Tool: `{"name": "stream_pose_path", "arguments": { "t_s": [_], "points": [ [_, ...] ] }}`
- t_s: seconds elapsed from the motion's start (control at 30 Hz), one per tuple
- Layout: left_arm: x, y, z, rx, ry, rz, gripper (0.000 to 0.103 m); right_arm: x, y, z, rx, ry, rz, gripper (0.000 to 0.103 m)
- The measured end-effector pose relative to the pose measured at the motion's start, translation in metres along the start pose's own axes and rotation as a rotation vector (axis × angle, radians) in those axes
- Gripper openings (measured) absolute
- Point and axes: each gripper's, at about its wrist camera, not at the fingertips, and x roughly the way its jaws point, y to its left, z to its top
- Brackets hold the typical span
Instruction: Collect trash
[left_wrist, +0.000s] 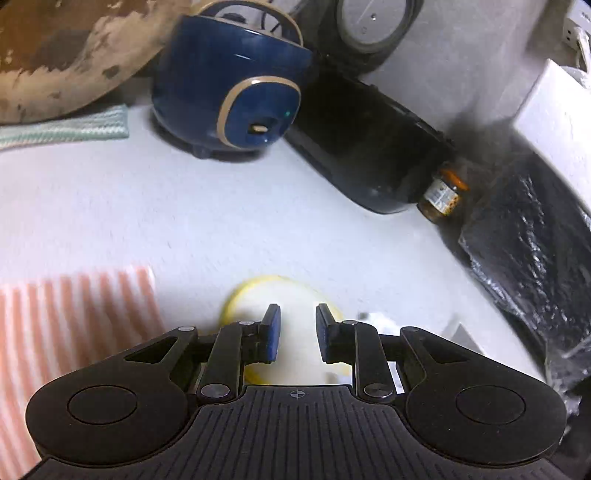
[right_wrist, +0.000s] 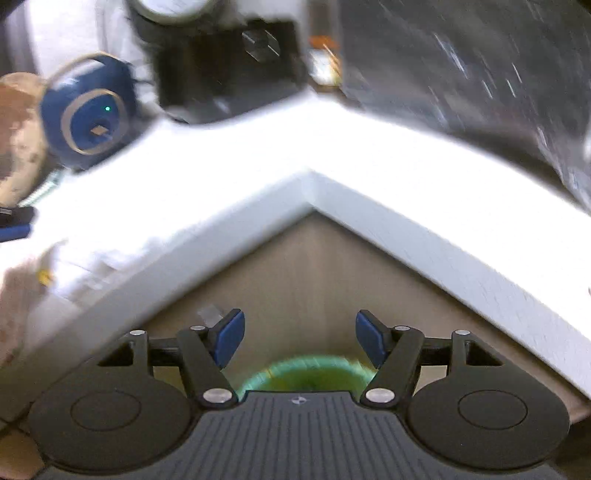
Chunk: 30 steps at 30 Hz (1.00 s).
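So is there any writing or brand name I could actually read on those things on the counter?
None can be read.
Small brown glass jar with an orange lid: its label carries print, too small and blurred to read.
Round dark blue appliance with a beige ring: only a green light, no words visible.

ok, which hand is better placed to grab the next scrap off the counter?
Left, probably. The left gripper hangs over the white counter, pale scraps just right of its fingertips. The right gripper is off the counter corner, over a green round thing, jaws open and empty.
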Motion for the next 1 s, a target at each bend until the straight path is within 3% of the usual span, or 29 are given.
{"name": "stream_pose_path", "arguments": {
  "t_s": [0.13,0.23,0.37,0.47,0.57,0.67,0.7,0.83,0.9,1.0],
  "points": [
    [0.008,0.011,0.011,0.101,0.011,-0.020,0.024,-0.009,0.050,0.015,-0.081,-0.058,0.048,0.073],
    [0.017,0.024,0.015,0.087,0.027,-0.042,0.024,-0.008,0.083,0.030,-0.158,-0.077,0.096,0.073],
    [0.011,0.016,0.012,0.122,0.051,-0.174,0.024,-0.008,0.113,0.043,-0.248,-0.119,0.112,0.073],
    [0.004,0.002,0.006,0.144,0.034,-0.254,0.024,0.007,0.124,0.048,-0.285,-0.090,0.140,0.074],
    [0.002,-0.003,0.002,0.129,0.007,-0.204,0.024,0.025,0.123,0.053,-0.269,-0.038,0.184,0.074],
    [0.006,0.005,0.002,0.103,0.008,-0.085,0.024,0.041,0.120,0.054,-0.244,0.009,0.246,0.072],
    [0.006,0.010,0.002,0.088,0.008,-0.059,0.024,0.044,0.120,0.053,-0.249,0.017,0.258,0.066],
    [0.007,0.030,0.004,0.003,0.022,-0.022,0.024,0.059,0.115,0.052,-0.272,0.049,0.277,0.018],
    [0.009,0.038,0.004,-0.046,0.041,-0.031,0.024,0.064,0.109,0.057,-0.260,0.050,0.274,0.010],
    [0.013,0.038,0.003,-0.060,0.064,-0.035,0.024,0.069,0.099,0.069,-0.262,0.016,0.243,0.009]
  ]
}}
